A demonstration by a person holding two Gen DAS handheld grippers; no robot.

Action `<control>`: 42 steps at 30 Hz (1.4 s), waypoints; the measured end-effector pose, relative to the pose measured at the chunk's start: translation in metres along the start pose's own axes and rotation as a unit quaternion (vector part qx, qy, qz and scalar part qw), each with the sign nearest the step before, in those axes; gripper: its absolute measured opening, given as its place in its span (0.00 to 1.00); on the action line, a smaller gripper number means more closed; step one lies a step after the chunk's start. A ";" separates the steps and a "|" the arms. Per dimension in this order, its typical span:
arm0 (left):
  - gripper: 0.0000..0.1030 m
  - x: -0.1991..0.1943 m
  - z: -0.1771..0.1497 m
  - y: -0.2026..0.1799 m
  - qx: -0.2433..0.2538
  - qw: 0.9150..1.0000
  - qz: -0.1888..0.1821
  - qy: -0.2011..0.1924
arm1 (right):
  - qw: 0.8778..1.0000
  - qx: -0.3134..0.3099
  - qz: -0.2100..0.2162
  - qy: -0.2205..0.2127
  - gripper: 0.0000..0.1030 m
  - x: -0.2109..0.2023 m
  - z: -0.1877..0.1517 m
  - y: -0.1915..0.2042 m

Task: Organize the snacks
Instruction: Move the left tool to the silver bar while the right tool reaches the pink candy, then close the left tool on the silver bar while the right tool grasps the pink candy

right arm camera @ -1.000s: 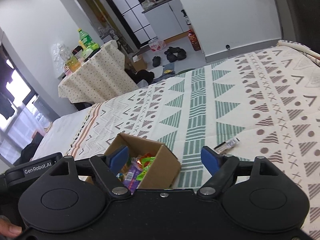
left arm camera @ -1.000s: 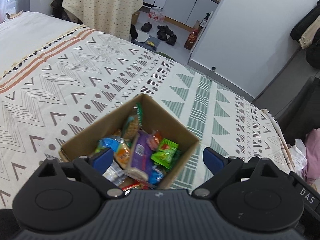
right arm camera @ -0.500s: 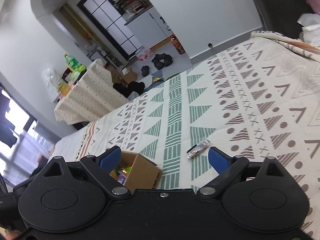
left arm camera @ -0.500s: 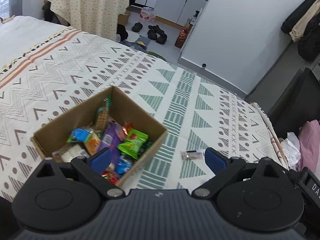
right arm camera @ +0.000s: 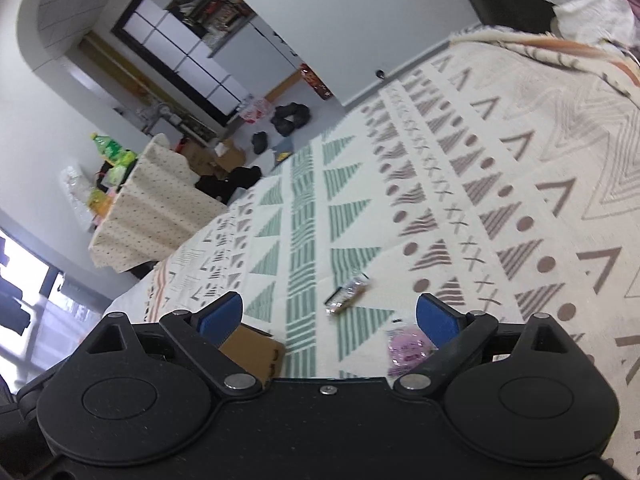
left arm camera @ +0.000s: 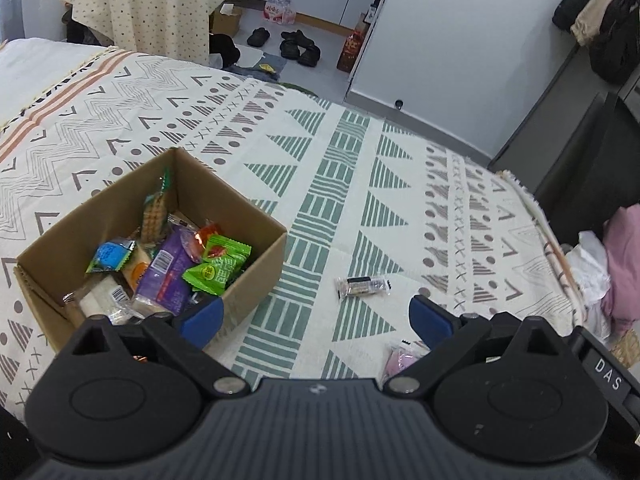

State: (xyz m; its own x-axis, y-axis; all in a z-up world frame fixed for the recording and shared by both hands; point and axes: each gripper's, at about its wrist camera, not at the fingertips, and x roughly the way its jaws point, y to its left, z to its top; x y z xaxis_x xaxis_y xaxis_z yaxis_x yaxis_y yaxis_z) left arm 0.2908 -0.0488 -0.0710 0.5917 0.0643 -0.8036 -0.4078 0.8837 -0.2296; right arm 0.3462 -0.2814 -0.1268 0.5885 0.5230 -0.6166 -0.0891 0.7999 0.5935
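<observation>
My left gripper [left arm camera: 316,318] hangs over the bed [left arm camera: 360,184] with its blue pads wide apart and nothing between them; the left pad [left arm camera: 202,318] sits in front of the near corner of the box [left arm camera: 256,276], not touching anything I can make out. The box stands on the patterned cover to the left, open at the top and crammed with snacks: a green pack [left arm camera: 218,266] on top, a purple pack [left arm camera: 166,276] beside it, a blue one [left arm camera: 108,256] toward the left wall and a tall biscuit pack [left arm camera: 154,216] leaning against the back corner. Two snacks lie loose on the cover, well apart from the box: a clear wrapper [left arm camera: 362,286] to its right, and a pink pack [left arm camera: 402,360] nearer me, partly hidden behind my right pad [left arm camera: 430,322]. My right gripper [right arm camera: 330,314] has just been opening and now stands wide, empty, tilted over the same stretch of cover; in its view the clear wrapper [right arm camera: 346,292] lies just ahead between the pads, the pink pack [right arm camera: 406,346] sits just beside the right pad, and only a corner of the box [right arm camera: 256,354] shows behind the left pad
</observation>
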 end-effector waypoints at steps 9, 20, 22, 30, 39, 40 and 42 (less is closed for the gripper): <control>0.94 0.035 -0.006 -0.009 0.010 1.000 -0.009 0.021 | 0.998 0.015 -0.041 0.038 0.74 0.024 -0.006 -0.017; 0.93 0.070 -0.009 -0.006 -0.010 0.999 -0.035 0.037 | 0.993 0.007 -0.074 0.094 0.62 0.060 -0.020 -0.025; 0.93 0.077 -0.009 -0.006 -0.013 0.998 -0.038 0.041 | 0.992 0.002 -0.079 0.103 0.57 0.069 -0.023 -0.025; 0.93 0.102 -0.009 -0.013 -0.010 0.997 -0.050 0.055 | 0.988 -0.026 -0.098 0.117 0.31 0.096 -0.026 -0.025; 0.91 0.134 -0.009 -0.025 0.008 0.997 -0.048 0.062 | 0.988 -0.019 -0.129 0.083 0.30 0.090 -0.014 -0.036; 0.91 0.137 -0.010 -0.028 0.016 0.997 -0.044 0.061 | 0.988 -0.013 -0.131 0.081 0.30 0.090 -0.012 -0.039; 0.91 0.146 -0.012 -0.033 0.033 0.997 -0.033 0.062 | 0.988 -0.007 -0.134 0.078 0.30 0.089 -0.010 -0.043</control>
State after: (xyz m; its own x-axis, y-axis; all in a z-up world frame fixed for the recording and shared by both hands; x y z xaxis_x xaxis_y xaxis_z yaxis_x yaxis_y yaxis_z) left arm 0.3823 -0.0739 -0.1877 0.5229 -0.0496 -0.8510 -0.3222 0.9127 -0.2512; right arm 0.3942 -0.2660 -0.2121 0.4619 0.3303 -0.8232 0.0419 0.9189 0.3922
